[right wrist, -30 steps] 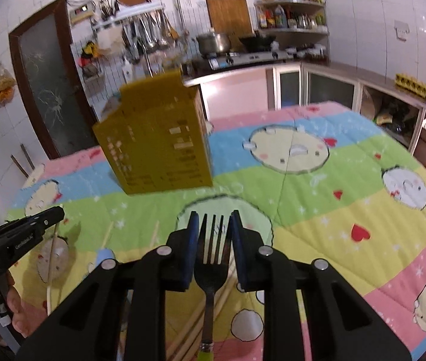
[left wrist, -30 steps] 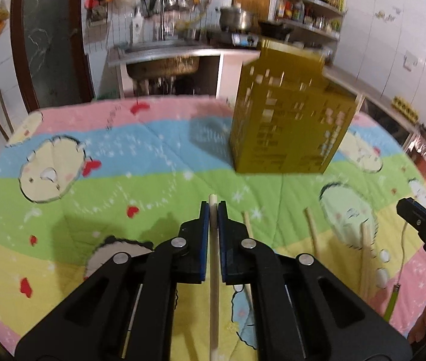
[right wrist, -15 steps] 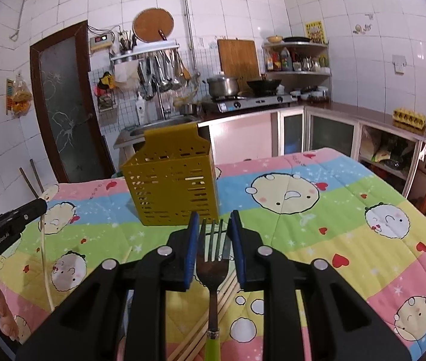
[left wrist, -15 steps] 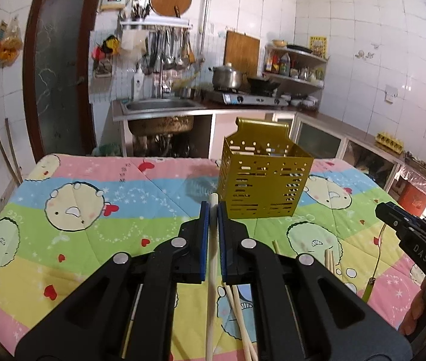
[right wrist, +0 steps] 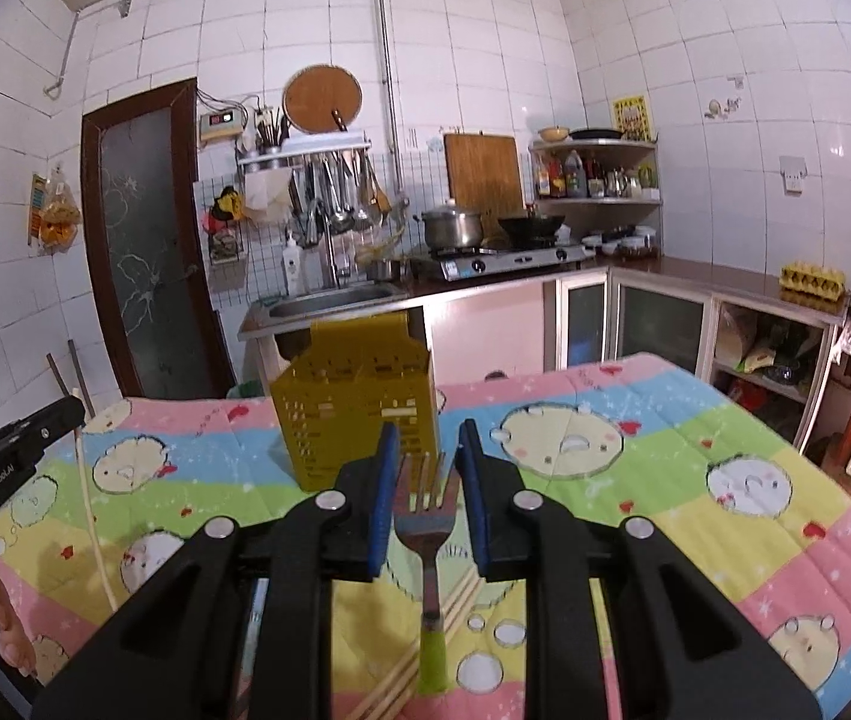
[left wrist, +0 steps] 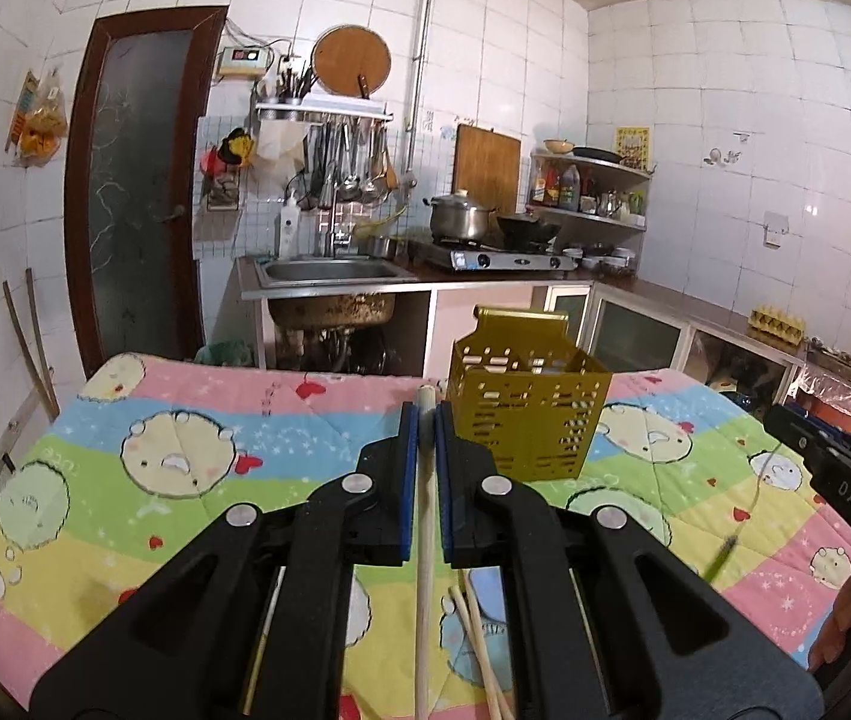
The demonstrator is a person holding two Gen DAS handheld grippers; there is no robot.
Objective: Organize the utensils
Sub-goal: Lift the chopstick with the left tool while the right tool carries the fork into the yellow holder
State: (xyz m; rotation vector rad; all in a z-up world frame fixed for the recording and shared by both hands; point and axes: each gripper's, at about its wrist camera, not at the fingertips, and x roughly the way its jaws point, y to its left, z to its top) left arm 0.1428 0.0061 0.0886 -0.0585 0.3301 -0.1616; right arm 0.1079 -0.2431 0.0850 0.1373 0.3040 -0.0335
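My left gripper (left wrist: pixel 425 420) is shut on a pale wooden chopstick (left wrist: pixel 423 516) that runs back between the jaws and pokes out past the tips. My right gripper (right wrist: pixel 425 450) is shut on the head of a metal fork (right wrist: pixel 429 504) with a green handle, tines pointing forward. A yellow perforated utensil holder (left wrist: pixel 526 414) (right wrist: pixel 359 414) stands upright on the cartoon-print tablecloth (left wrist: pixel 185 462) (right wrist: pixel 635 468), ahead of both grippers and apart from them. Several loose chopsticks (left wrist: pixel 479 630) (right wrist: pixel 425 648) lie on the cloth below the grippers.
The other gripper shows at each view's edge: the right one (left wrist: pixel 839 468) and the left one (right wrist: pixel 5 456) with its chopstick. Behind the table stand a sink counter (left wrist: pixel 329 276), a stove with pots (right wrist: pixel 509 252) and low cabinets (right wrist: pixel 653 324).
Both grippers have risen and tipped up toward level, each still holding its utensil. The yellow holder now sits lower and smaller in both views, and more of the kitchen wall shows.
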